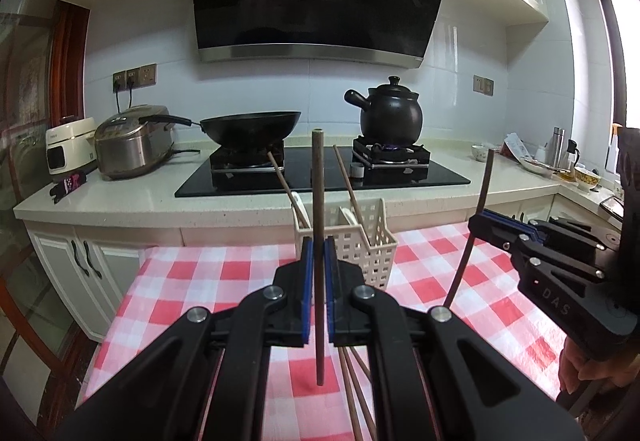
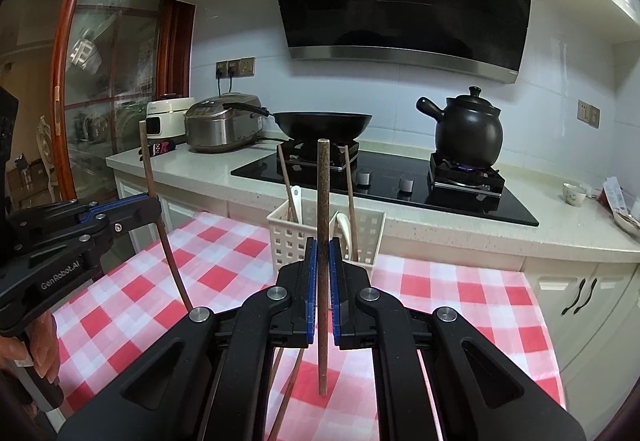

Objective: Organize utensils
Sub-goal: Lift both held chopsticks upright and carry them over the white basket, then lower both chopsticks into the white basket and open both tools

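My left gripper (image 1: 319,247) is shut on a brown chopstick (image 1: 318,201) held upright above the checked cloth. My right gripper (image 2: 323,247) is shut on another brown chopstick (image 2: 322,209), also upright. Each gripper shows in the other's view: the right one (image 1: 478,223) at the right, the left one (image 2: 154,207) at the left. A white slotted utensil basket (image 1: 372,249) stands on the table's far edge, just beyond both grippers; it also shows in the right wrist view (image 2: 288,241). It holds two chopsticks (image 1: 348,185) and white spoons (image 2: 295,197). More chopsticks (image 1: 356,393) lie on the cloth under the grippers.
The red and white checked cloth (image 1: 200,301) covers the table. Behind it a counter holds a black hob (image 1: 320,173) with a wok (image 1: 252,125) and a black clay pot (image 1: 390,113) over a lit burner, plus rice cookers (image 1: 132,145) at the left.
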A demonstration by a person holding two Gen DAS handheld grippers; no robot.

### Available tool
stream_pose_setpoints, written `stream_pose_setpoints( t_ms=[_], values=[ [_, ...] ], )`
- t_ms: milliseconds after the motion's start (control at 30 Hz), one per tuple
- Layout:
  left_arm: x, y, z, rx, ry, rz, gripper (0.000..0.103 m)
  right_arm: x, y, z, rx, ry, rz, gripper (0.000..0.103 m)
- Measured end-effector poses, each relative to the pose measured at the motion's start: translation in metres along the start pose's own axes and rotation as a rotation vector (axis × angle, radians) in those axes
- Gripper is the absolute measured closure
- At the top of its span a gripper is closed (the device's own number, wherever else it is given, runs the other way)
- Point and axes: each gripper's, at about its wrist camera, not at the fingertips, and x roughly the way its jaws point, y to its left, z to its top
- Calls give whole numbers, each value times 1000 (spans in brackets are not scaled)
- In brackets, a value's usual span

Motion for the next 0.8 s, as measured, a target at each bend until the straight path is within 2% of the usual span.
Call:
stream_pose_setpoints(
  t_ms=[333, 800],
  values=[
    [31, 5, 42, 4, -15, -15, 98, 30, -6, 29, -14, -10, -8, 97],
    [81, 14, 142, -44, -52, -52, 98, 70, -32, 106, -3, -52, -8, 97]
  ],
)
